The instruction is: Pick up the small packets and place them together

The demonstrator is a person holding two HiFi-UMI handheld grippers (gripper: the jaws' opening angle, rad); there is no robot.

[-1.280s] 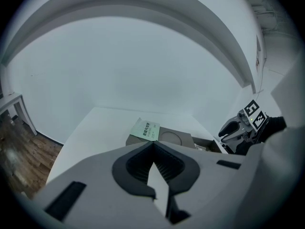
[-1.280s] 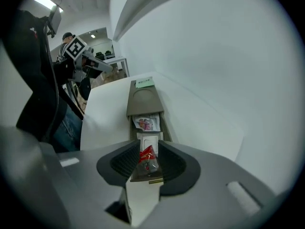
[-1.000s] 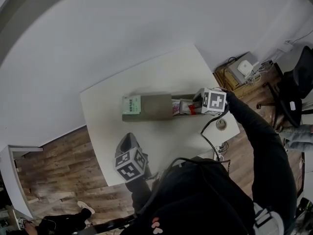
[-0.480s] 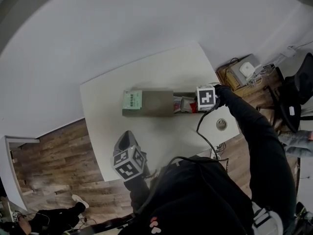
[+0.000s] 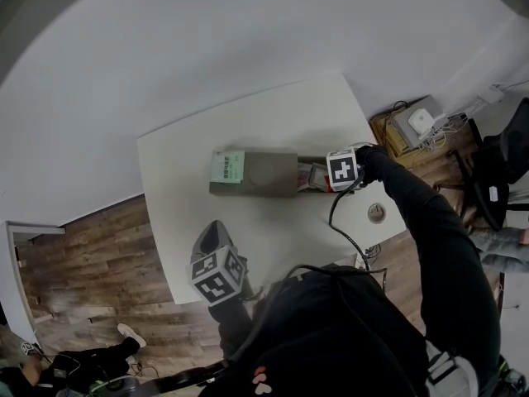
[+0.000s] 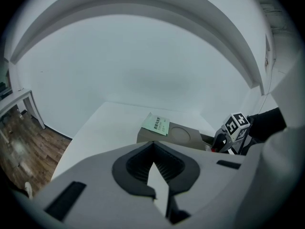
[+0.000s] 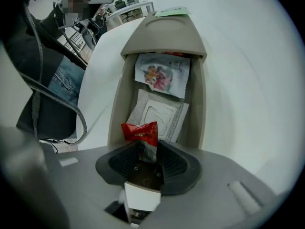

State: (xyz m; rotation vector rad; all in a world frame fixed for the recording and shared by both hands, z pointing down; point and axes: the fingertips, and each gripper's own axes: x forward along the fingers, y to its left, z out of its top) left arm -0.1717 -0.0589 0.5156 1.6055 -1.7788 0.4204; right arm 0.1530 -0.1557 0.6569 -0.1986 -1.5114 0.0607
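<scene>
Right gripper (image 7: 147,152): I read it clenched on the red packet (image 7: 141,131), jaws having just closed in on it. It points down into the open tray (image 7: 199,113). 2 more packets lie beyond its tips: a white packet (image 7: 157,112) nearest, a picture packet (image 7: 163,75) farther. Left gripper (image 6: 153,147): jaws together, nothing between, tray well ahead of it.
</scene>
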